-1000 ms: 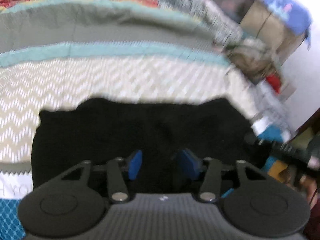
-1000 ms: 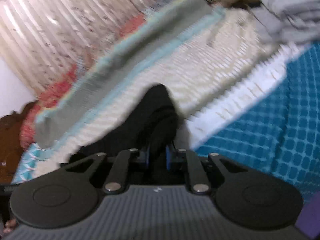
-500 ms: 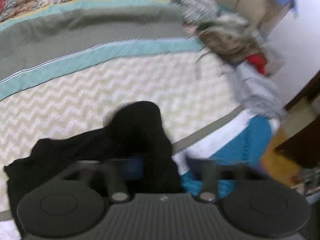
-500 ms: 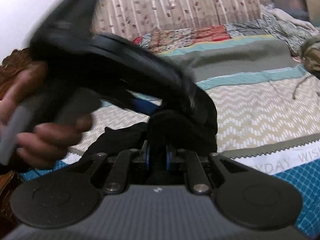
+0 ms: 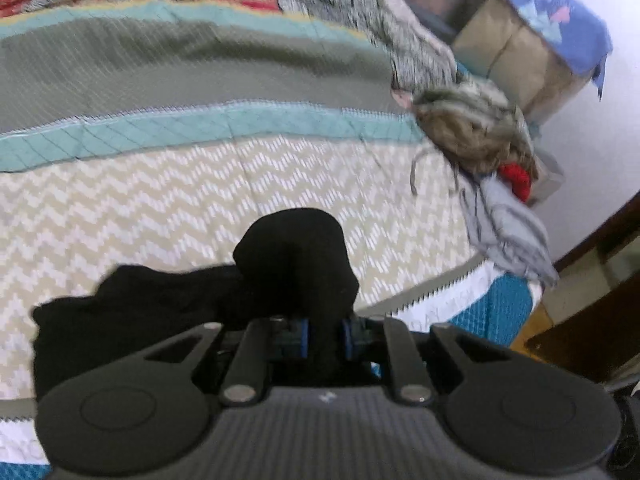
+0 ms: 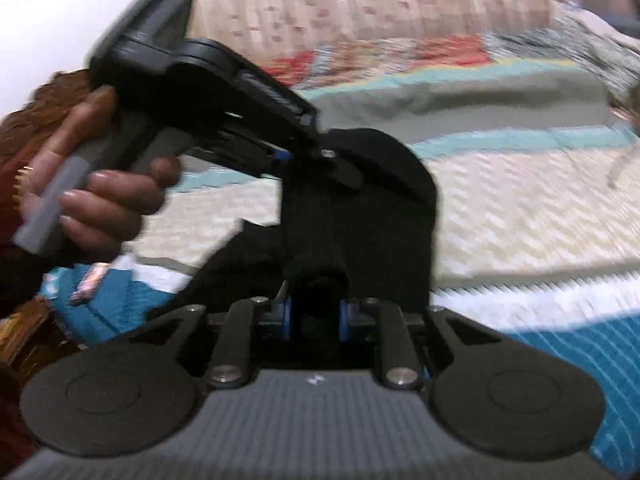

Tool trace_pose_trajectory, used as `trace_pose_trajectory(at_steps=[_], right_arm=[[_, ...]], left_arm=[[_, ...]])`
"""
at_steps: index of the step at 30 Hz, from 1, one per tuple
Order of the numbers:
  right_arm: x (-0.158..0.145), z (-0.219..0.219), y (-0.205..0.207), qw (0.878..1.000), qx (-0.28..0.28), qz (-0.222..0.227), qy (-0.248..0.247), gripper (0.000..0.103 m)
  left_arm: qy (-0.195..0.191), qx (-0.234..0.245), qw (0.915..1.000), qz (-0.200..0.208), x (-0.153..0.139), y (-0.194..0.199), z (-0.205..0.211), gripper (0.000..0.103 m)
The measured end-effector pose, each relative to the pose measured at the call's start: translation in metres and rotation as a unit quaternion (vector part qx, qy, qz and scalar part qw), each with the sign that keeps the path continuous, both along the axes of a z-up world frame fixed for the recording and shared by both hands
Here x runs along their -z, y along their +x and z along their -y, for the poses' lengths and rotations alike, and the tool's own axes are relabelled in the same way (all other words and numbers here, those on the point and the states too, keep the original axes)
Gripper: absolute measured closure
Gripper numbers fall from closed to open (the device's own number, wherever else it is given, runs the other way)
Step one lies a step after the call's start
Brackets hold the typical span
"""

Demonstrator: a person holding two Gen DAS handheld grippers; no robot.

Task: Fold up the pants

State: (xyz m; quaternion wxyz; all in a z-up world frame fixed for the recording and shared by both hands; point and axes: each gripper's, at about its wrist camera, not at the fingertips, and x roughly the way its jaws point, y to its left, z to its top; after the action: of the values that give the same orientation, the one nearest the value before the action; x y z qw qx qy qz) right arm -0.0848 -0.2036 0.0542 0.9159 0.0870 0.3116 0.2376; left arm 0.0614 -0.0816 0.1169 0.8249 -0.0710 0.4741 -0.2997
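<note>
Pants (image 5: 280,280), flat on the bed (image 5: 200,208) a moment ago, now hang bunched, pinched by the left hand-held gripper (image 5: 324,338), whose jaws have just closed, and the right hand-held gripper (image 6: 315,318), its jaws easing slightly wider around the cloth, ready for folding.

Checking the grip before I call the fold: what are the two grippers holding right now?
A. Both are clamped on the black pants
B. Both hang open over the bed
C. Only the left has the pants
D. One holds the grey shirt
A: the left gripper and the right gripper each have black pants fabric pinched between their blue pads.
</note>
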Motion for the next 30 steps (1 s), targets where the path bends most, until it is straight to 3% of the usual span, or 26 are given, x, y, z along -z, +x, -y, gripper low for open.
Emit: trace_pose_trajectory(at_steps=[4,9,14,16,18,19,20,22,25,28,30], right_arm=[[-0.027,-0.029,0.012,0.998,-0.055,0.007,0.035,0.08],[-0.036,-0.071,0.038,0.993,-0.107,-0.014,0.055,0.08],[-0.009,-0.123,0.06,0.986,-0.152,-0.061,0.022,0.077],[0.018,-0.141,0.073,0.982,-0.164,-0.096,0.006,0.069],[0.042,-0.162,0.076,0.977,-0.179,-0.11,-0.041,0.068],[0.047,-0.171,0.071,0.975,-0.188,-0.102,-0.064,0.066],[0.043,-0.176,0.064,0.974,-0.197,-0.081,-0.08,0.057],[0.028,-0.175,0.055,0.968,-0.234,-0.069,-0.061,0.043],[0.007,-0.154,0.046,0.965,-0.256,-0.059,-0.01,0.044],[-0.005,-0.122,0.041,0.972,-0.228,-0.046,0.03,0.045],[-0.007,-0.099,0.043,0.981,-0.181,-0.047,0.044,0.047]], left_arm=[[-0.038,-0.033,0.9986,0.015,-0.022,0.0,-0.053,0.089],[-0.04,-0.079,0.9958,0.021,-0.022,-0.001,-0.11,0.089],[-0.023,-0.138,0.99,-0.021,0.03,0.003,-0.153,0.086],[-0.002,-0.166,0.9848,-0.05,0.065,0.009,-0.162,0.076],[0.019,-0.188,0.9792,-0.073,0.094,0.012,-0.166,0.059],[0.016,-0.196,0.9775,-0.075,0.102,0.01,-0.167,0.057],[0.003,-0.205,0.9763,-0.069,0.103,0.007,-0.171,0.053],[-0.012,-0.21,0.9757,-0.06,0.096,0.002,-0.175,0.047],[-0.022,-0.22,0.9746,-0.034,0.083,-0.008,-0.191,0.044],[-0.039,-0.238,0.9705,-0.013,0.069,-0.023,-0.208,0.044],[-0.062,-0.234,0.9703,-0.006,0.062,-0.033,-0.212,0.046]])
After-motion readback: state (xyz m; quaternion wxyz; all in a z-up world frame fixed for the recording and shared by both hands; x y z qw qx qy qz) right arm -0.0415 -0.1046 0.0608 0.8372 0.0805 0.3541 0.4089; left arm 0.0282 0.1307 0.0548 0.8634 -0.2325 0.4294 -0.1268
